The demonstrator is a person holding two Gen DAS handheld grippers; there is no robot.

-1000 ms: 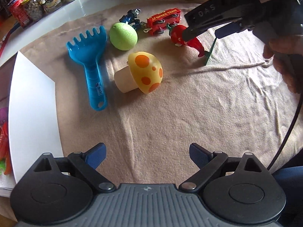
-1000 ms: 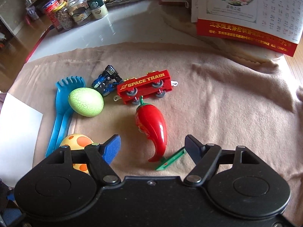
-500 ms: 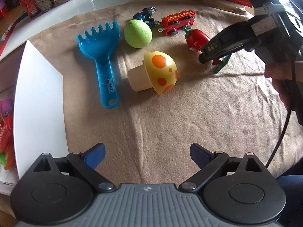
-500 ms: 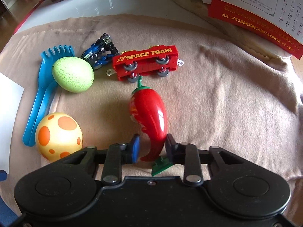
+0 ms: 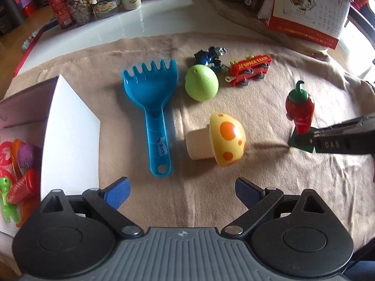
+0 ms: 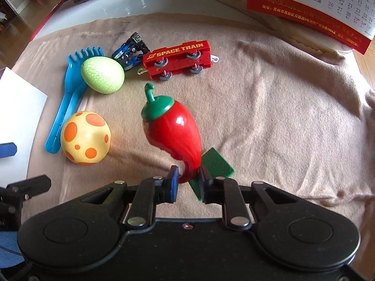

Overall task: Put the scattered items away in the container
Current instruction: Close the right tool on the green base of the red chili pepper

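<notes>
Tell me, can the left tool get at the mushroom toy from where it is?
Probably yes: the left tool is open and the mushroom toy lies just ahead on bare cloth, apart from the blue rake.

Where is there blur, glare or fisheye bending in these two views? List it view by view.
Left wrist view: glare on the white tabletop; the calendar and far clutter bow with the fisheye; the right tool looks smeared. Right wrist view: the chili pepper toy is motion-streaked near its tail between the pads; a highlight sits on its skin; the tan cloth's edges curve.
</notes>
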